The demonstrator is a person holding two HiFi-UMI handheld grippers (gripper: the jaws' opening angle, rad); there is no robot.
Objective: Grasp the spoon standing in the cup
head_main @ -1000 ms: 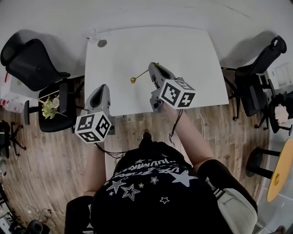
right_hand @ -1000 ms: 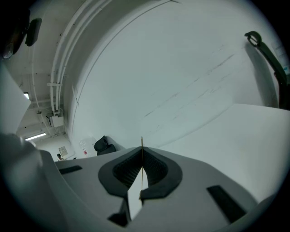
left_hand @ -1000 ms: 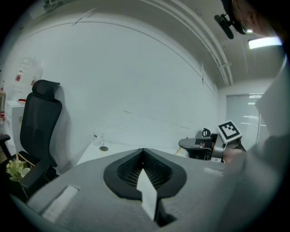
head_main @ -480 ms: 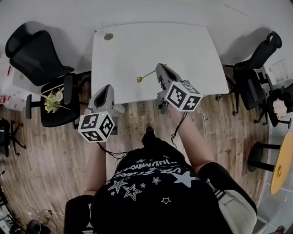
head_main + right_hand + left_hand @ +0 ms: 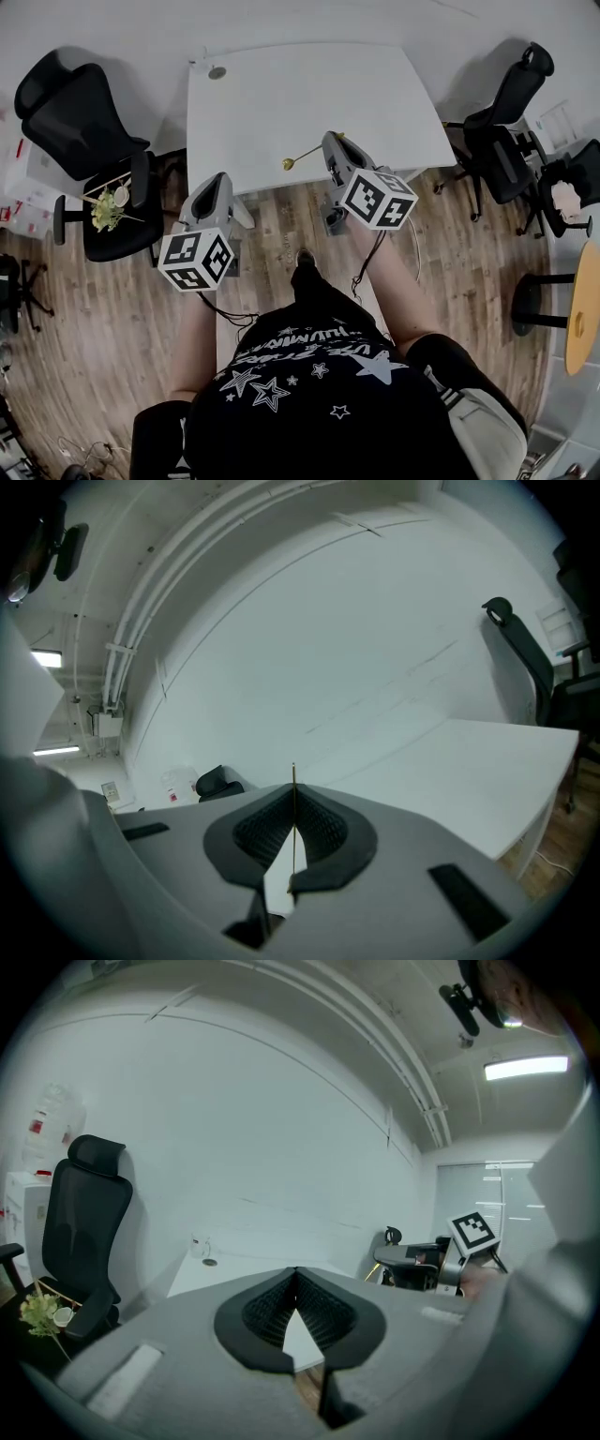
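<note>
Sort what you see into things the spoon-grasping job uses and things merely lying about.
Job: thin gold metal spoon; right gripper, jaws shut on it.
Lying about: black office chairs; small green plant on a chair; left gripper, jaws shut, empty.

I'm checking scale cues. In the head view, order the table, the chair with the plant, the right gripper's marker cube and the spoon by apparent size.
1. Table
2. Chair
3. Cube, which is nearer the camera, so it looks larger than it really is
4. Spoon
</note>
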